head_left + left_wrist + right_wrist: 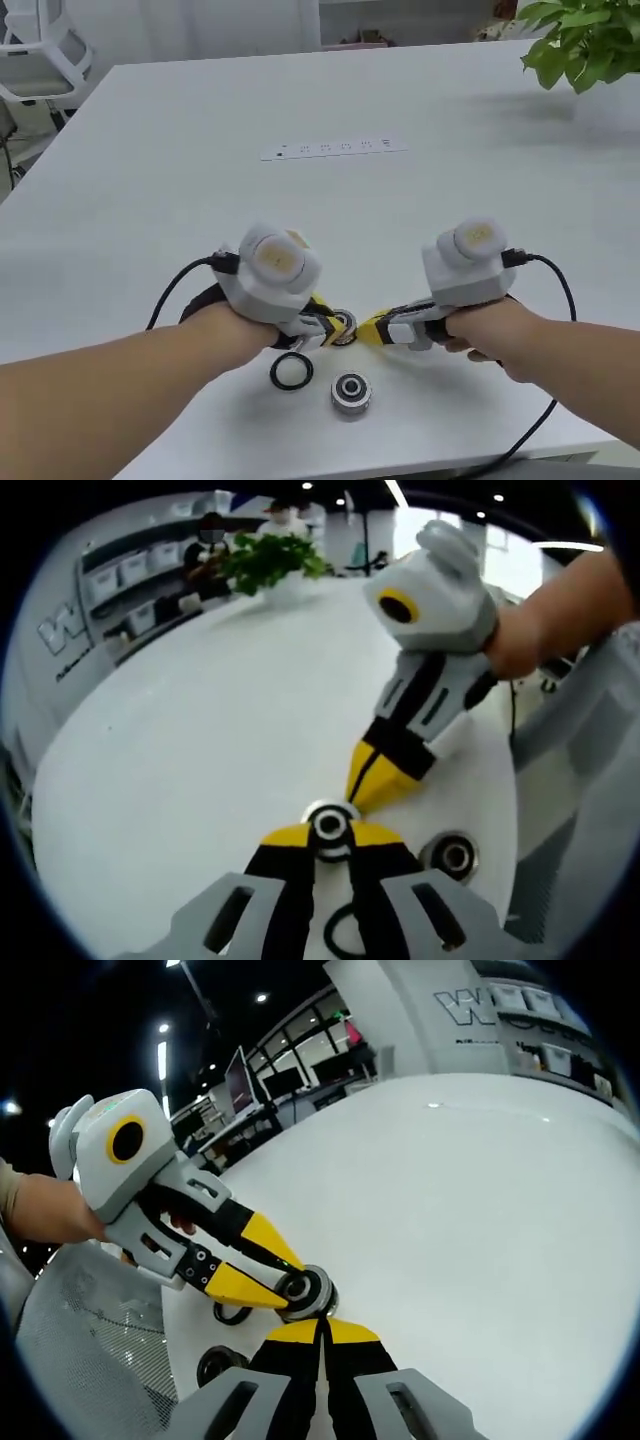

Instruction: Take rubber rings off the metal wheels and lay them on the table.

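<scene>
Rubber stretches, so I'd nip its edge; the metal wheel (pixel 330 823) is rigid, slick. My left gripper (pixel 330 832) clamps that wheel; right gripper (pixel 322 1326), jaws closed, touches its rim. A loose ring (pixel 291 371) lies at its seven o'clock.

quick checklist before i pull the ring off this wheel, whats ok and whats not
1. Left gripper clamped on the held wheel: ok.
2. Right gripper tips at that wheel's edge, jaws together: ok.
3. Wheel's ring actually pinched by the right gripper: cannot tell.
4. Bare table nearby to lay the ring on: ok.
5. Loose ring and second wheel out of the way: not ok, they lie close under the hands and may get knocked.
</scene>
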The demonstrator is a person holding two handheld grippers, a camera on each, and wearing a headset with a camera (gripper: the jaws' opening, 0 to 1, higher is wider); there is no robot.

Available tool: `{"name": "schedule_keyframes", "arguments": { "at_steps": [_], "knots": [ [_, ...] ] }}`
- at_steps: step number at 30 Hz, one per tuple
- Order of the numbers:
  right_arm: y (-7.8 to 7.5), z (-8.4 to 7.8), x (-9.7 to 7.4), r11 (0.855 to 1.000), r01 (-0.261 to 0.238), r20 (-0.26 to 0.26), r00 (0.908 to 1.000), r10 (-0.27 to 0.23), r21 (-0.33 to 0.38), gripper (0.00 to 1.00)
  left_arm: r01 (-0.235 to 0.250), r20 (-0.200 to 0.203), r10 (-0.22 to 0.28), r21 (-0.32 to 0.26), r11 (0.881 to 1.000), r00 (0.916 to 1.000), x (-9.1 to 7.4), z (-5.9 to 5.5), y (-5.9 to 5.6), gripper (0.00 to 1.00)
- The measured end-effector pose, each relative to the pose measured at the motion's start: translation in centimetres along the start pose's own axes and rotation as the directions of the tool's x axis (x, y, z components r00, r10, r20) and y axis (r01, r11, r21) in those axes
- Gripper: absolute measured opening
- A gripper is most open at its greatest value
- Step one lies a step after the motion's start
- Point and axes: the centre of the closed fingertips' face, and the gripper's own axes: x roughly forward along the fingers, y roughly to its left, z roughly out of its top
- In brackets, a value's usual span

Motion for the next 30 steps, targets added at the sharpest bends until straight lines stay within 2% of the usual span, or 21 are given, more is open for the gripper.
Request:
{"name": "schedule_keyframes", "arguments": {
  "at_steps": [5,30],
  "knots": [
    [0.00,-0.01,-0.07,0.999,0.000,0.019,0.9998,-0.001,0.044,0.00,-0.006,-0.011,0.007,0.031,0.999,0.9999,-0.10,-0.08,-0.21,0.13],
    [0.14,0.32,-0.54,0.988,-0.016,0.080,0.9968,0.004,0.156,0.00,-0.015,-0.001,0.015,0.015,1.000,0.9999,-0.15,-0.11,-0.14,0.13]
  ]
}}
